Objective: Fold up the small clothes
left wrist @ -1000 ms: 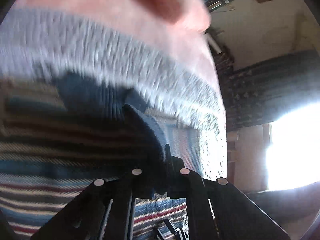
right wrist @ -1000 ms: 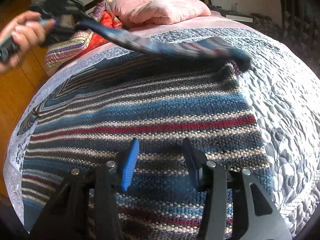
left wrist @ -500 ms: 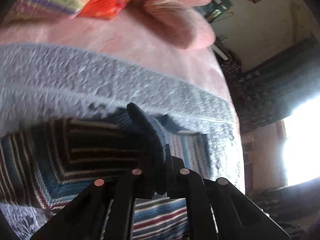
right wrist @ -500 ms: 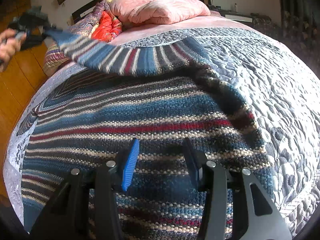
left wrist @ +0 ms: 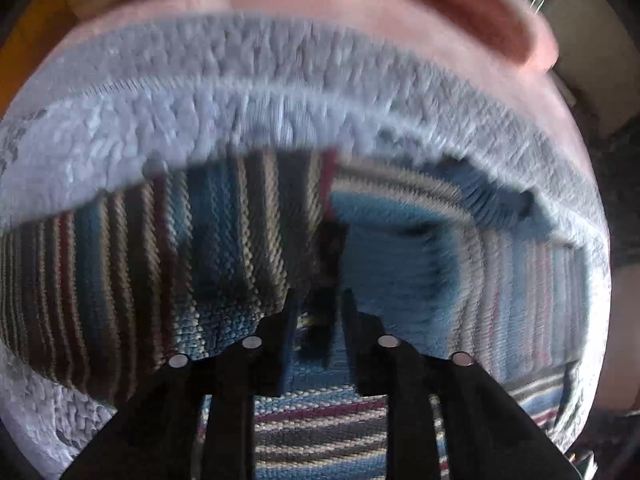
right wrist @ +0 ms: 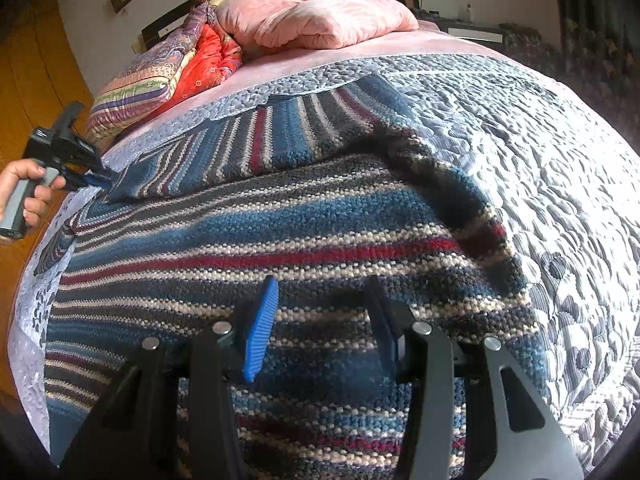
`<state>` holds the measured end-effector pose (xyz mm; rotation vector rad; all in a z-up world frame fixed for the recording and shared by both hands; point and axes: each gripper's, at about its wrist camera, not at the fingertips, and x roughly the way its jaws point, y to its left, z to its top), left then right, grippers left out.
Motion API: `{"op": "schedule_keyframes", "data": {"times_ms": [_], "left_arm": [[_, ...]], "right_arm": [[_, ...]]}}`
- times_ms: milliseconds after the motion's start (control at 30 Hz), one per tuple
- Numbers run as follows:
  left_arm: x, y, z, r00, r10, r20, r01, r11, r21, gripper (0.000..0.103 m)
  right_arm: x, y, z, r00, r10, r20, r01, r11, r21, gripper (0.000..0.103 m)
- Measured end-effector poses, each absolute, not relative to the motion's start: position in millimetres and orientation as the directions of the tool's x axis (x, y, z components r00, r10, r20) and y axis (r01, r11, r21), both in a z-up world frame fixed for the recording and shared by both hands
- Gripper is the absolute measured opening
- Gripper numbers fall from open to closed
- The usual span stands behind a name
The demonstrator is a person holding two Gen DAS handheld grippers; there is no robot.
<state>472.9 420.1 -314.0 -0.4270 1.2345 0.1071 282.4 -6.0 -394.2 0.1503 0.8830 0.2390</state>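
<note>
A striped knit sweater [right wrist: 256, 240] in blue, red, cream and grey lies flat on the quilted bed. One sleeve [right wrist: 280, 140] is laid across its upper part toward the left. At the bed's left edge a hand holds my left gripper [right wrist: 94, 178] beside the sleeve's cuff. In the left wrist view the left gripper [left wrist: 322, 310] has its fingers parted, with the dark cuff [left wrist: 328, 248] lying between and just ahead of them. My right gripper [right wrist: 320, 312] is open over the sweater's lower body, holding nothing.
The pale blue quilt [right wrist: 540, 160] covers the bed, with bare quilt to the right of the sweater. Pink pillows [right wrist: 316, 16] and folded colourful blankets [right wrist: 168, 76] are stacked at the headboard. A wooden floor [right wrist: 36, 80] runs along the left.
The left gripper carried the sleeve from mid-air down and left onto the sweater, then its fingers parted off the cuff. The right gripper stayed still.
</note>
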Motion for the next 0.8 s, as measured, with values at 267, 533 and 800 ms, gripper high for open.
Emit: {"op": "schedule_keyframes", "data": {"times_ms": [267, 533, 800], "left_arm": [[474, 403, -350, 0.308, -0.324, -0.894, -0.307, 0.856, -0.416, 0.036], [432, 455, -330, 0.380, -0.290, -0.878, -0.359, 0.829, -0.429, 0.058], [315, 640, -289, 0.569, -0.124, -0.813, -0.562, 0.664, -0.494, 0.074]], "right_arm": [[280, -8, -392, 0.619, 0.256, -0.742, -0.128, 0.966, 0.226, 0.046], [282, -10, -395, 0.606, 0.233, -0.760, -0.109, 0.971, 0.211, 0.046], [283, -6, -398, 0.592, 0.211, -0.778, -0.111, 0.977, 0.180, 0.051]]}}
